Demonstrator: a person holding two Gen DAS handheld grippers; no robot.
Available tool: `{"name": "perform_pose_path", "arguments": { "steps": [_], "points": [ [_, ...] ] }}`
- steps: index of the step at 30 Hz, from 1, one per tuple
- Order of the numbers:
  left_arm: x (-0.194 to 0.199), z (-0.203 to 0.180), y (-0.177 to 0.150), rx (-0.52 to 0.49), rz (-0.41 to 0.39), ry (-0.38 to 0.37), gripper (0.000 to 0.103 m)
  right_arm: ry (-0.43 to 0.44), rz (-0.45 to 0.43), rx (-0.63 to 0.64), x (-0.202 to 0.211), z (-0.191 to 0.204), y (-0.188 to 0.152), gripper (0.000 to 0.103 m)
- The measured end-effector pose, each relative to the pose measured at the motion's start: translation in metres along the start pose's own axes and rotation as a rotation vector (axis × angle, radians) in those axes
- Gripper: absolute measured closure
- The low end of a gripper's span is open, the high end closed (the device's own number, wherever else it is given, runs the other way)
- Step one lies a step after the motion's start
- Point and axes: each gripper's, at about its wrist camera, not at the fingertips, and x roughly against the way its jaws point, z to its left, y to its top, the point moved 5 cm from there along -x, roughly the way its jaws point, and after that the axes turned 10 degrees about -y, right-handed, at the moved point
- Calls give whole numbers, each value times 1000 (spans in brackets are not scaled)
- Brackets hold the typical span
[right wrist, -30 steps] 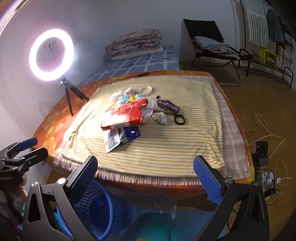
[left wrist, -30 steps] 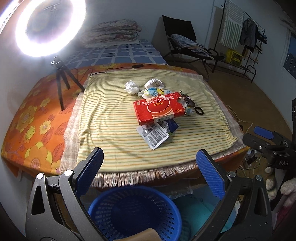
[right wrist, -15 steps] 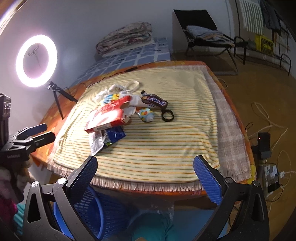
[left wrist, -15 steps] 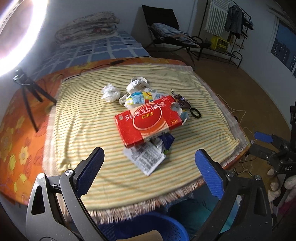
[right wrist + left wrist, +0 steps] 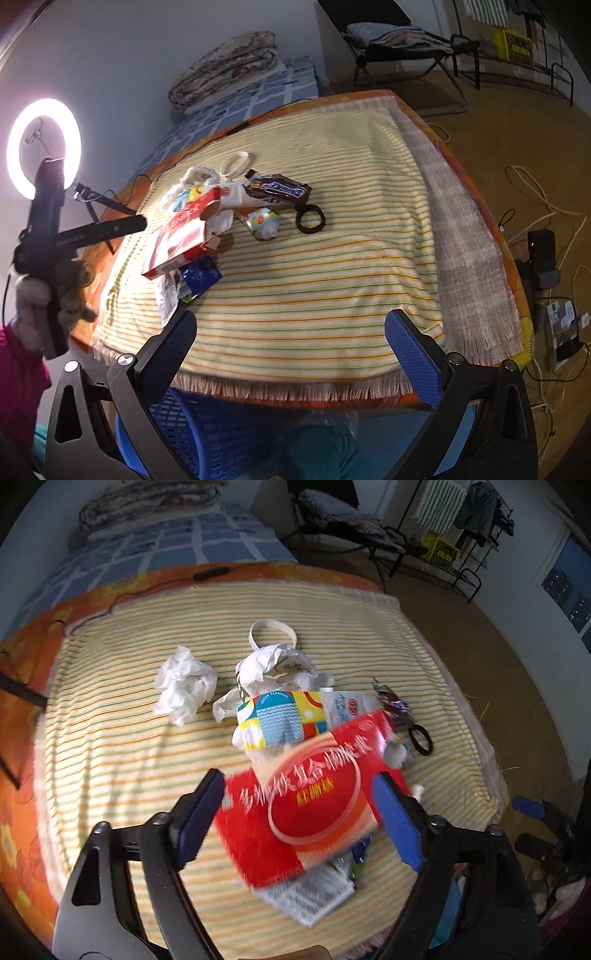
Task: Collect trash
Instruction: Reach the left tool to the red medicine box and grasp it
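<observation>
Striped cloth (image 5: pixel 110 746) — left hand-held gripper (image 5: pixel 303 805) closing astride red box (image 5: pixel 306 805), right (image 5: pixel 295 350) wide, empty, blue basket (image 5: pixel 221 435) below

My left view smears the red box (image 5: pixel 299 805), so its lettering is unreadable and I cannot tell whether my pads touch it. The box covers most of a printed wrapper (image 5: pixel 314 893) and a blue packet (image 5: pixel 197 277) near the striped cloth's (image 5: pixel 122 760) front edge. In my right view the blue basket (image 5: pixel 221 435) is cut off by the bottom edge and half hidden behind the cloth's fringe. The dark wrapper (image 5: pixel 391 705) near the cloth's right edge is too small to identify there.
</observation>
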Motion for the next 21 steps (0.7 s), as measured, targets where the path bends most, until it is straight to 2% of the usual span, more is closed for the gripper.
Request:
{"name": "perform_pose_path", "arguments": {
  "steps": [5, 7, 11, 15, 19, 21],
  "points": [
    [-22, 11, 12, 17, 27, -27, 22, 5, 24, -13, -11, -4, 1, 9],
    [-29, 13, 13, 23, 62, -49, 22, 2, 30, -13, -14, -5, 0, 9],
    [-32, 14, 4, 40, 108, -93, 25, 2, 43, -22, -20, -6, -3, 9],
    [-20, 6, -11, 27, 107, -99, 25, 13, 55, -34, -24, -6, -4, 9],
    [-15, -14, -29, -32, 134, -98, 23, 22, 60, -31, -27, -4, -2, 9],
    [-17, -25, -37, -88, 158, -64, 15, 23, 59, -31, -27, -4, -1, 9]
  ]
}}
